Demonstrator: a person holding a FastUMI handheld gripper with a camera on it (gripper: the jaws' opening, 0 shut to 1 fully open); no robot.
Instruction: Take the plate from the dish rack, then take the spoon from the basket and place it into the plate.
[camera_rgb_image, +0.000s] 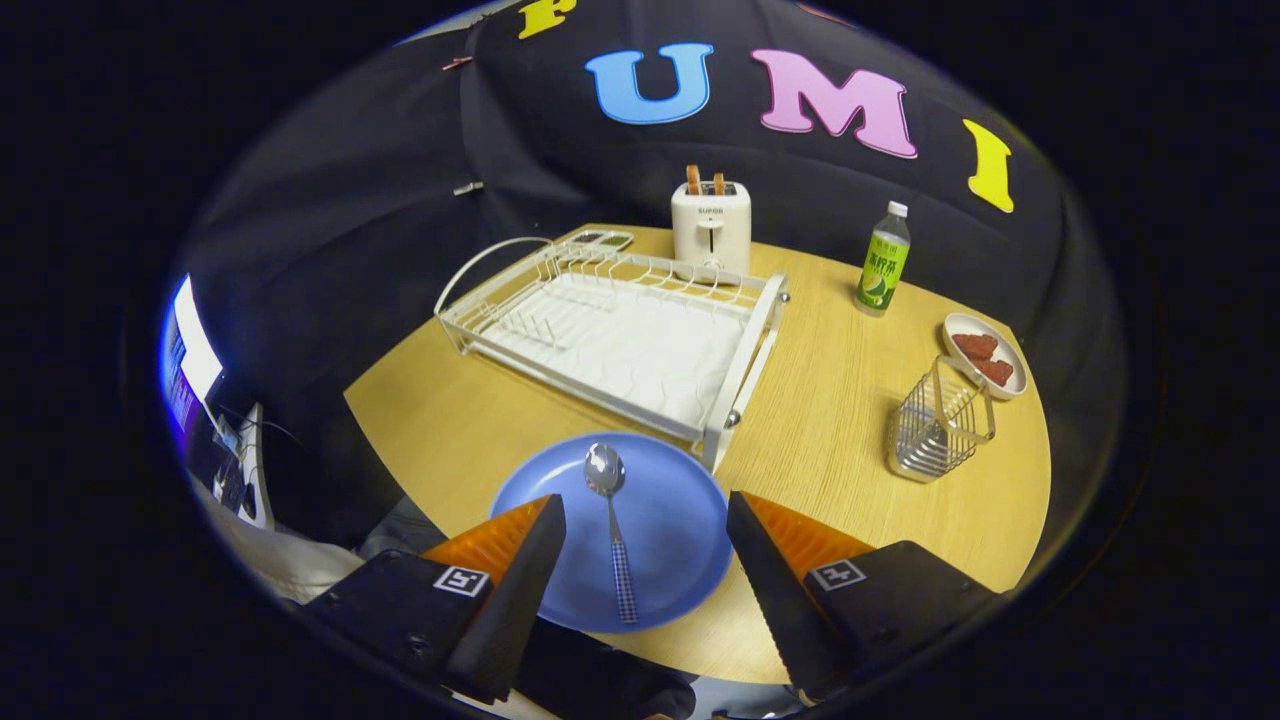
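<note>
The hand-held gripper (640, 560) is seen with its two fingers (520, 580) spread wide apart and nothing clasped between them. Between the fingers, a blue plate (680, 520) is laid flat on the worktop (830, 420), near its close edge, and one spoon (612, 530) is rested in the plate, its bowl pointed away from the hand-held gripper and its checked handle drawn back toward it; neither finger is touching the spoon. Just beyond the plate, a single white dish rack (620, 335) is set, with no dishes seen in it, its near corner post standing just beside the plate's far rim. Beyond the rack, one white toaster (711, 228) is placed with two slices standing in its slots, and a small tray (600, 239) is glimpsed beside it, too small to be made out. Ahead of the right finger, one wire basket (938, 422) is stood, well apart from the plate; beyond it one small oval dish (985, 355) with two reddish pieces is set, and farther still one green-labelled bottle (883, 260) is stood upright. The worktop is of pale wood with a curved edge, and black cloth is hung behind it. A lit screen (190, 360) is seen off beyond the left finger.
</note>
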